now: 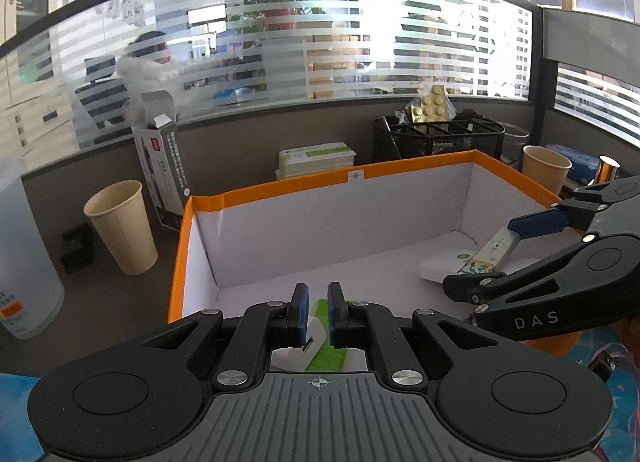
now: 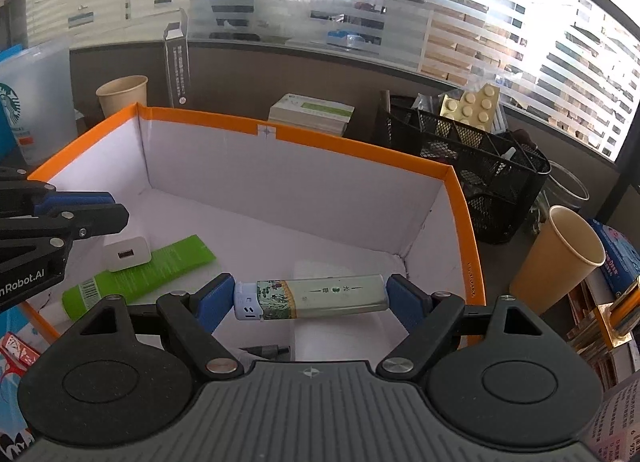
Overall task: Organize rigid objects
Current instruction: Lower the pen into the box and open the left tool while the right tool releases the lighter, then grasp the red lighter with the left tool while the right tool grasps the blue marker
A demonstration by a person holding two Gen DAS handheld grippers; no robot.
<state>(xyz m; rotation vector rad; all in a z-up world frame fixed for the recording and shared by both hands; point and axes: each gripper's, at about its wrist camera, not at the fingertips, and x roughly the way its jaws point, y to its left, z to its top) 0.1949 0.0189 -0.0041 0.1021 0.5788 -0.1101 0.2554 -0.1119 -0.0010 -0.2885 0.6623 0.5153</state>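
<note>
Inside an orange-rimmed box on an office desk, the right gripper holds a lighter end to end, jaws spread wide w/ a blue pad pressed on each end, low over the white floor of the box near its right-hand corner. The left gripper hangs at the box's near-left side, its jaws nearly together & nothing between the pads; just below & beyond them lie a white charger & a flat green packet, the charger resting on the packet. A small dark item at the box's near edge is too hidden to name. Paper cups, a mesh organiser & stacked booklets stand outside the box.

Step in hand, by the look of it: setting the lighter down in the box. Next move prob. calls for lowering it flat onto bare floor, clear of the charger & packet, then letting the jaws widen off both ends w/o nudging it.
</note>
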